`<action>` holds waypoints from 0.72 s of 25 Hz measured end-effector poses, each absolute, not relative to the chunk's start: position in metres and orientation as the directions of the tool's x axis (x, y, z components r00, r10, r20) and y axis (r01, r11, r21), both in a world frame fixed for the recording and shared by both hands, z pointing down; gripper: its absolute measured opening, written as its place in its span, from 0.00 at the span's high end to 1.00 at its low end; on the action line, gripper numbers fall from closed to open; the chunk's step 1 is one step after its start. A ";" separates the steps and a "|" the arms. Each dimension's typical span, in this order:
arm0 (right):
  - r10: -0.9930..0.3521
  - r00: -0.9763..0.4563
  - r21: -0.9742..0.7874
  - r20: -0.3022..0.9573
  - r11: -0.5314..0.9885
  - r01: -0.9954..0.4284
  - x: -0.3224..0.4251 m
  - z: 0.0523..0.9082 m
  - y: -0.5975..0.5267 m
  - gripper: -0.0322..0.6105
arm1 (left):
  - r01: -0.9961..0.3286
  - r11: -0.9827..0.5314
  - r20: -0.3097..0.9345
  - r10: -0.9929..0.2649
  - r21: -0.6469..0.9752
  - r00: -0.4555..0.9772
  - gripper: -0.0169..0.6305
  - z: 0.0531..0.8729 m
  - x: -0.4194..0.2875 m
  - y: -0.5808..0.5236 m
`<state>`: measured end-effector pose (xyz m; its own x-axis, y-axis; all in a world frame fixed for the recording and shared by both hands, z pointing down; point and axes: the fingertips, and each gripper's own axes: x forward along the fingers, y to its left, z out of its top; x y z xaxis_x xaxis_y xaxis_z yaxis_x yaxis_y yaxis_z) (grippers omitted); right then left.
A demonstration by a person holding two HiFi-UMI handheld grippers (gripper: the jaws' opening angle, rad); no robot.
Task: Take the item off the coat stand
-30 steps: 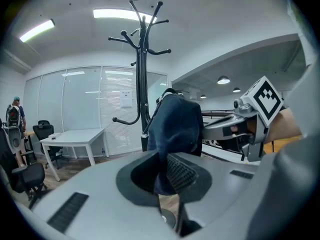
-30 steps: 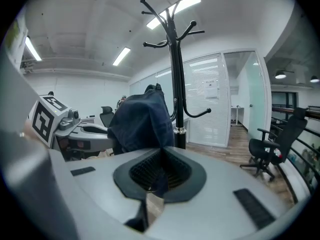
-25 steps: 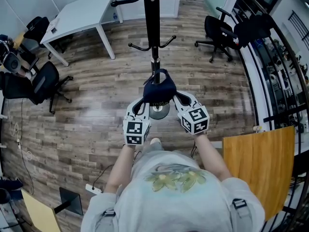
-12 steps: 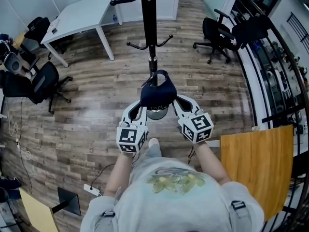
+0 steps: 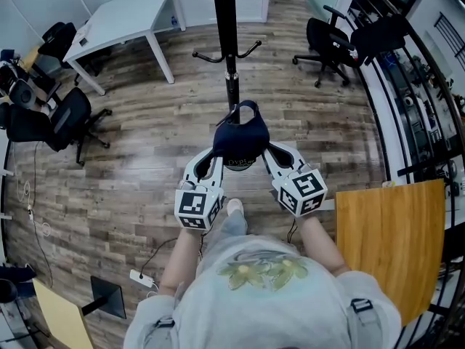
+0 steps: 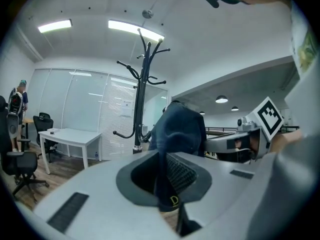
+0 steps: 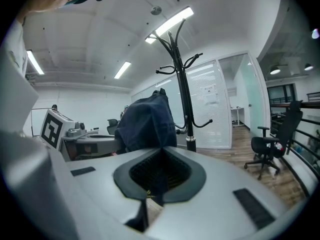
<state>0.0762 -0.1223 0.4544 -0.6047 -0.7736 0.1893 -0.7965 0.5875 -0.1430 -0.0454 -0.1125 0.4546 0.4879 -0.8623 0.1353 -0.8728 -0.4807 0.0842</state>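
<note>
A dark navy cap point(image 5: 240, 138) hangs in the air between my two grippers, in front of the black coat stand point(image 5: 230, 49) and off its hooks. My left gripper point(image 5: 218, 153) is shut on the cap's left edge and my right gripper point(image 5: 264, 151) is shut on its right edge. In the left gripper view the cap point(image 6: 177, 131) fills the space between the pads of the left gripper point(image 6: 167, 184), with the coat stand point(image 6: 141, 99) behind it. The right gripper view shows the cap point(image 7: 147, 121) pinched in the right gripper point(image 7: 157, 176), the coat stand point(image 7: 182, 84) beyond.
A white table point(image 5: 123, 20) stands at the back left. Black office chairs sit at the left point(image 5: 62, 118) and back right point(image 5: 330, 38). A wooden board point(image 5: 392, 246) lies close on my right. A power strip point(image 5: 142, 278) and cable lie on the wood floor.
Both grippers have drawn back from the stand's pole toward the person and risen a little, carrying the cap with them. Both grips stay the same.
</note>
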 end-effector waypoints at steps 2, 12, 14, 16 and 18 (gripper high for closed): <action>-0.775 -0.601 -0.139 0.194 0.585 -0.799 0.077 0.455 -0.118 0.93 | -0.873 -0.481 0.133 -0.863 0.081 0.488 0.91 0.454 -0.045 -0.108; -0.786 -0.582 -0.139 0.209 0.566 -0.813 0.083 0.458 -0.106 0.93 | -0.870 -0.489 0.144 -0.859 0.054 0.492 0.91 0.458 -0.039 -0.093; -0.785 -0.582 -0.143 0.213 0.564 -0.813 0.084 0.460 -0.104 0.93 | -0.871 -0.489 0.146 -0.859 0.051 0.491 0.91 0.460 -0.038 -0.092; -0.784 -0.583 -0.143 0.215 0.565 -0.813 0.084 0.461 -0.103 0.93 | -0.872 -0.488 0.148 -0.859 0.049 0.489 0.91 0.460 -0.037 -0.092; -0.783 -0.583 -0.142 0.217 0.565 -0.812 0.084 0.462 -0.102 0.93 | -0.872 -0.487 0.150 -0.860 0.048 0.488 0.91 0.460 -0.037 -0.091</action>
